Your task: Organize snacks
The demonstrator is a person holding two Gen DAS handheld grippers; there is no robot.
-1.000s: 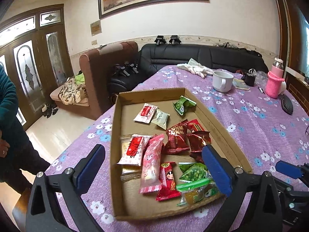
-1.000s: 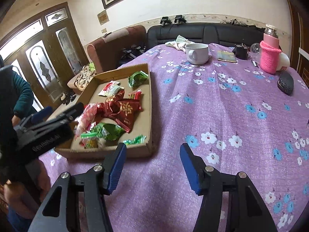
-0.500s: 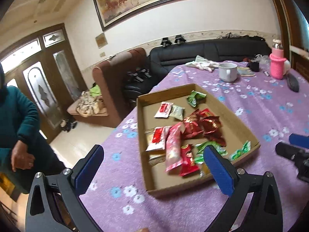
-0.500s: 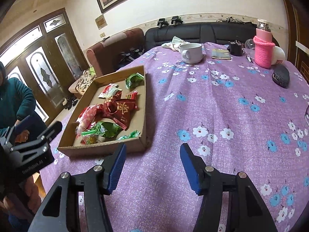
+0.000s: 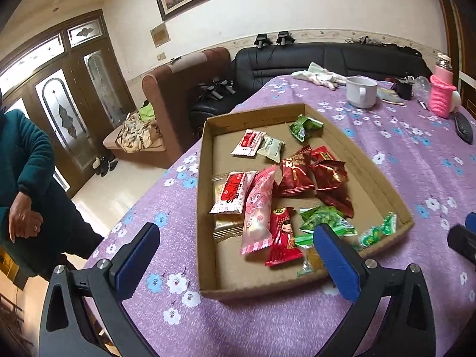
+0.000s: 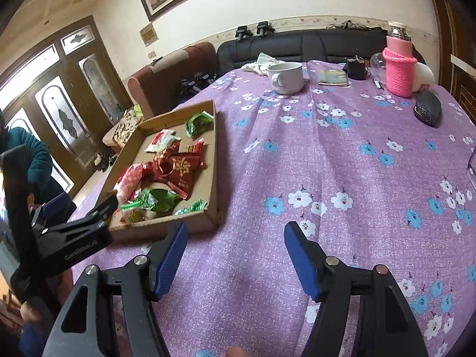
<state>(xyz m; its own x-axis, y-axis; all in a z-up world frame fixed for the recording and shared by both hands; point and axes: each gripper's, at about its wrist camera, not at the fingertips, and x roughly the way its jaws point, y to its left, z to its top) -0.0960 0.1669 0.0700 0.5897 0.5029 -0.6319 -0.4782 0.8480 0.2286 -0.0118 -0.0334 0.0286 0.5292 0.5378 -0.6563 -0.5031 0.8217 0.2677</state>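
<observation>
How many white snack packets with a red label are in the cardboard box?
2 white red-labelled packets: one toward the cardboard box's far end, beside a pale green packet; the other is mid-box, against the long pink packet. Others may hide under the pile.

Purple floral-clothed table (image 6: pixel 342 163) with cardboard tray (image 5: pixel 383 184), white mug (image 6: pixel 287 77), pink bottle (image 6: pixel 400 65), black case (image 6: pixel 427 112)
</observation>
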